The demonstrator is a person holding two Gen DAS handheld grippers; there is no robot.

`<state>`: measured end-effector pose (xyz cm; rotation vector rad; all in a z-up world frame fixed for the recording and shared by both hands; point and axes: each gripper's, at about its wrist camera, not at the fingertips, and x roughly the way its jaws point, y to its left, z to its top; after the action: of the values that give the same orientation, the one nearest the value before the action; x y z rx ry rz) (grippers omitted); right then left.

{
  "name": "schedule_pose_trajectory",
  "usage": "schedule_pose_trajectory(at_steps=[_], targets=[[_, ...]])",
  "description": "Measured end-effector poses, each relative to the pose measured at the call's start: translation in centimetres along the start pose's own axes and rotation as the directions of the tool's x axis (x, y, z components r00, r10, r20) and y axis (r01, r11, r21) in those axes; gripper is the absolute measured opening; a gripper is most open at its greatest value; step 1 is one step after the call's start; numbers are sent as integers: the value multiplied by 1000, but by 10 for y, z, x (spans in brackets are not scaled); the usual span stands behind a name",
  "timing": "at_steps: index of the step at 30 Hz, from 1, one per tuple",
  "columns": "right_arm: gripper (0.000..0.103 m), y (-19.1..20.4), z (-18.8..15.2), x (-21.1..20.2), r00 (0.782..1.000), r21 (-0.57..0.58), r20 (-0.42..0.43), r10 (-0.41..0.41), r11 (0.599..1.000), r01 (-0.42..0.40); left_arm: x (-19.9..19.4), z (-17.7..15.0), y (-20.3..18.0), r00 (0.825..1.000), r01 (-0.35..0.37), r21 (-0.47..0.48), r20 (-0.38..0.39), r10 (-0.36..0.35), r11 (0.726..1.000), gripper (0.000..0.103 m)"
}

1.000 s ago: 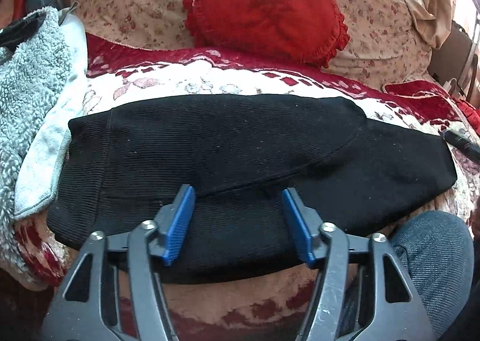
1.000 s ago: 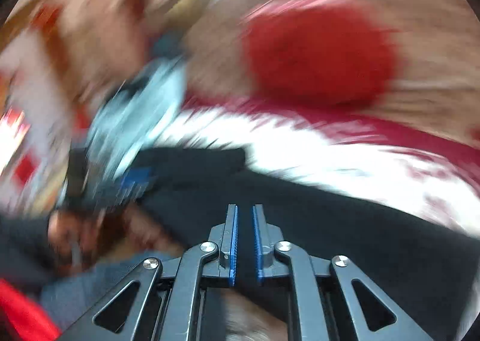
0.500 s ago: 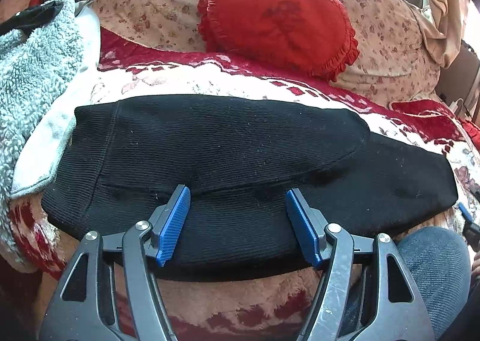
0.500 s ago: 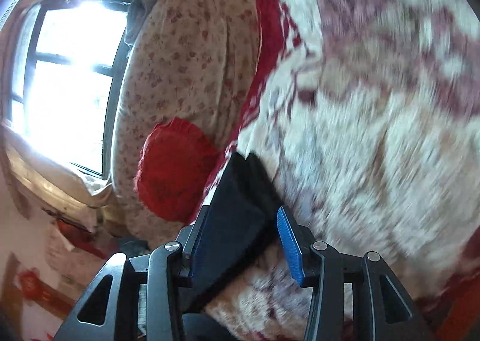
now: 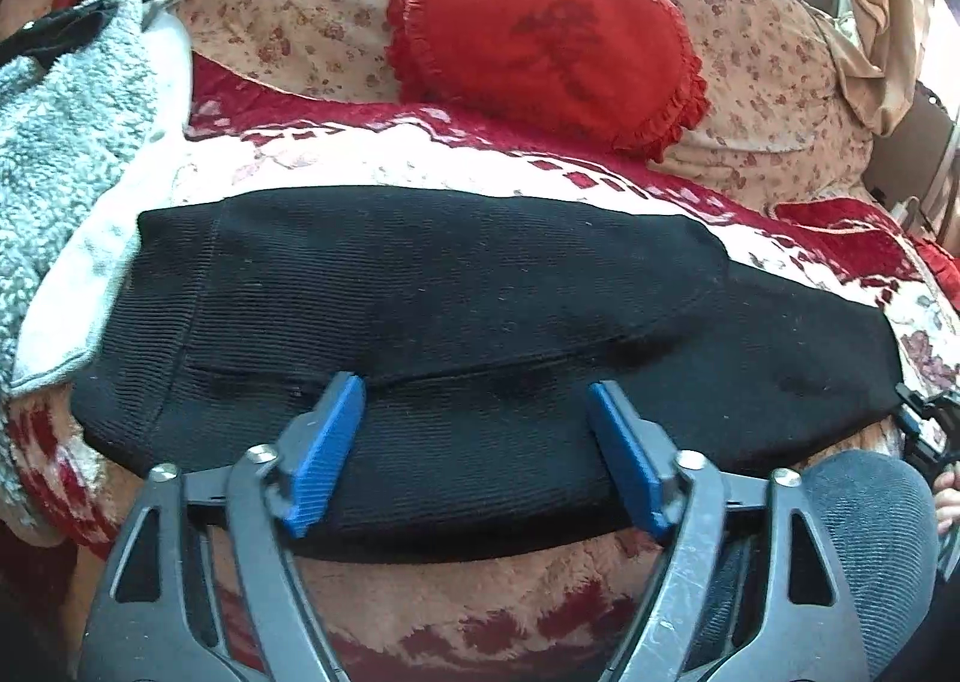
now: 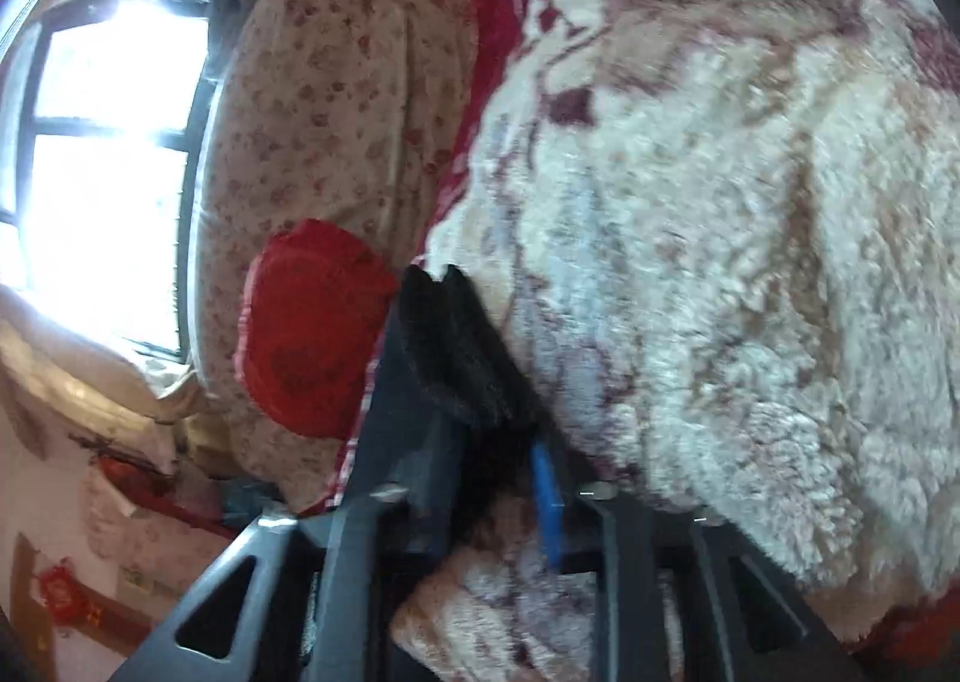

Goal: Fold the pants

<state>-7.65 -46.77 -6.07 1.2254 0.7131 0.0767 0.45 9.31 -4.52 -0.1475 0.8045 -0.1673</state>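
Black ribbed pants (image 5: 456, 322) lie folded lengthwise across a fluffy red-and-cream blanket (image 5: 420, 159), legs running left to right. My left gripper (image 5: 477, 448) is open and empty, hovering over the pants' near edge at the middle. My right gripper (image 6: 498, 478) shows at the pants' right end in the left wrist view (image 5: 927, 418). In the right wrist view its blue pads have closed in on the black cloth end (image 6: 462, 358), which sits between them.
A red heart-shaped cushion (image 5: 546, 39) leans on a floral pillow (image 5: 300, 9) behind the pants. A grey fleece garment (image 5: 66, 141) lies at the left. A person's knee in grey trousers (image 5: 864, 508) is at the lower right. A bright window (image 6: 114, 153) stands behind.
My right gripper swung to the pants' right end, opened, then closed in on the black cloth. My left gripper stayed open and drifted slightly back over the near edge.
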Motion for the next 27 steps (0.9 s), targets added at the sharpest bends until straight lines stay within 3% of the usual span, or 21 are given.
schedule_pose_trajectory(at_steps=[6,9,14,17,20,21,23,26,27], targets=[[14,-3,-5,-6,1000,17,24,-10,1000,9,-1,-1,3,1000,21,-26,12,-21,999,82],[9,-5,-7,-13,999,50,35,8,999,-10,-3,0,8,999,46,-55,20,-45,997,82],[8,14,-7,-18,998,-22,58,39,999,-37,-4,4,5,999,33,-48,7,-32,998,82],[8,49,-13,-20,991,-150,58,123,982,-113,-18,5,2,999,11,-71,34,-9,997,82],[8,94,-29,-7,975,-291,-16,220,932,-215,-36,2,-6,994,11,-42,107,-6,999,82],[8,115,-40,4,964,-348,-74,256,899,-266,-40,-1,-11,992,16,-14,124,-15,1000,82],[8,149,-62,26,941,-425,-182,287,839,-338,-33,-6,-16,996,31,10,86,-31,999,82],[8,200,-104,67,899,-529,-367,238,742,-412,-12,-14,-16,999,40,10,-17,-40,999,82],[8,218,-124,86,868,-556,-455,199,698,-451,-12,-14,-15,999,40,13,-18,-40,999,82]])
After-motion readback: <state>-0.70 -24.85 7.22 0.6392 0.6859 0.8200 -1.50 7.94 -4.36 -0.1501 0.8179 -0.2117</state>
